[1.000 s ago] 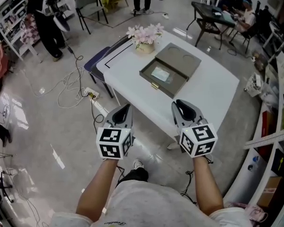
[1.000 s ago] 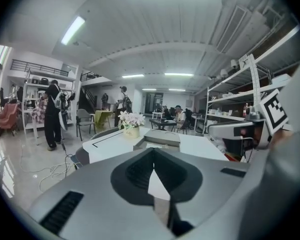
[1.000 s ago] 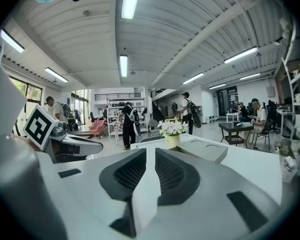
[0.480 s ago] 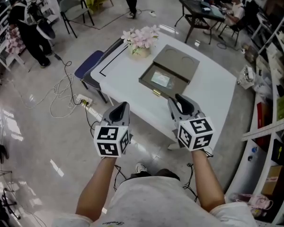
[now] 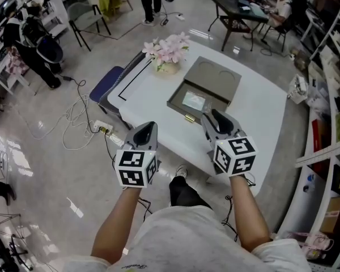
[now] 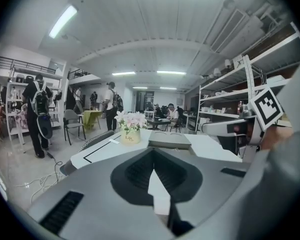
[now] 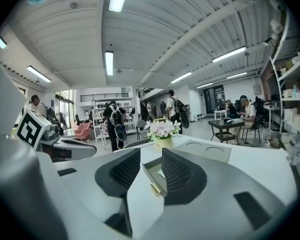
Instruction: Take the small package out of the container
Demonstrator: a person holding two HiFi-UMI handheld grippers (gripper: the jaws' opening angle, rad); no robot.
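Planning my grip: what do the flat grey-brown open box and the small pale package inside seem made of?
Grey-brown open box: likely matte board, dull, no glare. Small pale package: probably glossy plastic wrap, faint sheen; too small to confirm.

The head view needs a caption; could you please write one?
Left gripper and right gripper hover before a table with flowers and an open box holding a package.

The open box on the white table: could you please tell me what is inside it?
A small pale package lies flat in the box, near its middle. Its open lid shows two empty round recesses. Anything under the package is covered.
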